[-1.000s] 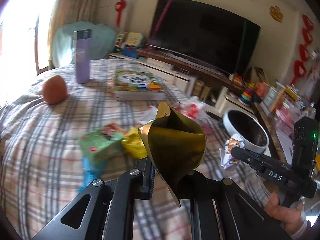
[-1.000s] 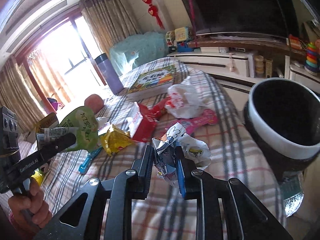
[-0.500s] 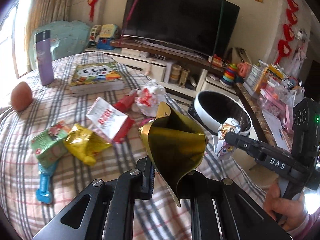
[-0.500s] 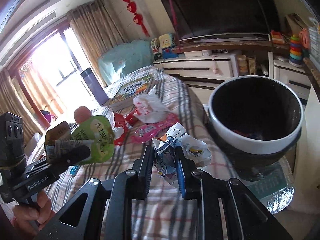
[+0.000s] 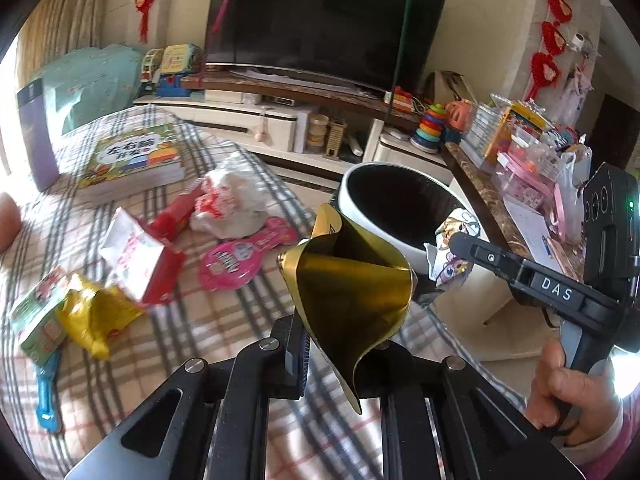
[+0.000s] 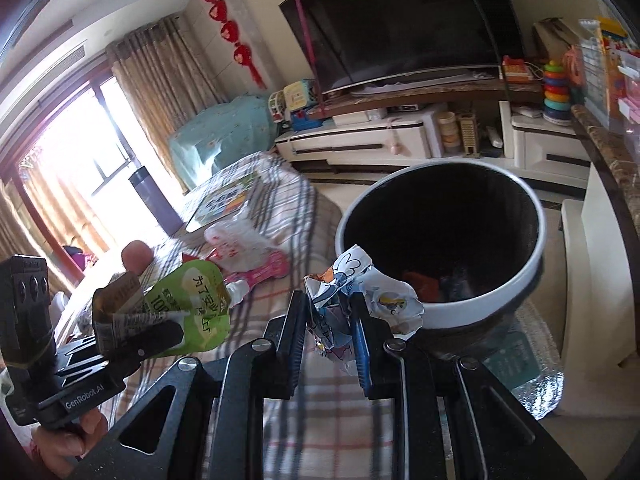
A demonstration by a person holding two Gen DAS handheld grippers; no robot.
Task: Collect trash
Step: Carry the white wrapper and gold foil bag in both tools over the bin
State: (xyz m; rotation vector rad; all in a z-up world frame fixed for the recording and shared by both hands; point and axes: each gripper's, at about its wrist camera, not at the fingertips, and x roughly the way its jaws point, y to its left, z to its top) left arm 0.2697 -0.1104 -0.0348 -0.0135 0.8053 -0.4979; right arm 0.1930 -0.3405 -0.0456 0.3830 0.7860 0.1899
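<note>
My right gripper (image 6: 327, 322) pinched a crumpled wrapper (image 6: 360, 300) at the bin (image 6: 532, 268) rim; left gripper (image 5: 344, 354) clamped a green pouch (image 6: 192, 308). Bin held some scraps. Left on the bed (image 5: 208, 320): white bag (image 5: 230, 202), pink packet (image 5: 244, 254), red carton (image 5: 140, 256), yellow packet (image 5: 94, 316).

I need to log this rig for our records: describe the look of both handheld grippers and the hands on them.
Both are matte black with silver pivot screws. The left gripper reads "GenRobot.AI" in white on its side; the right gripper reads "DAS", shows a green light on its camera block and has a grey handle. The right hand wears a pink sleeve; the left hand is bare.
</note>
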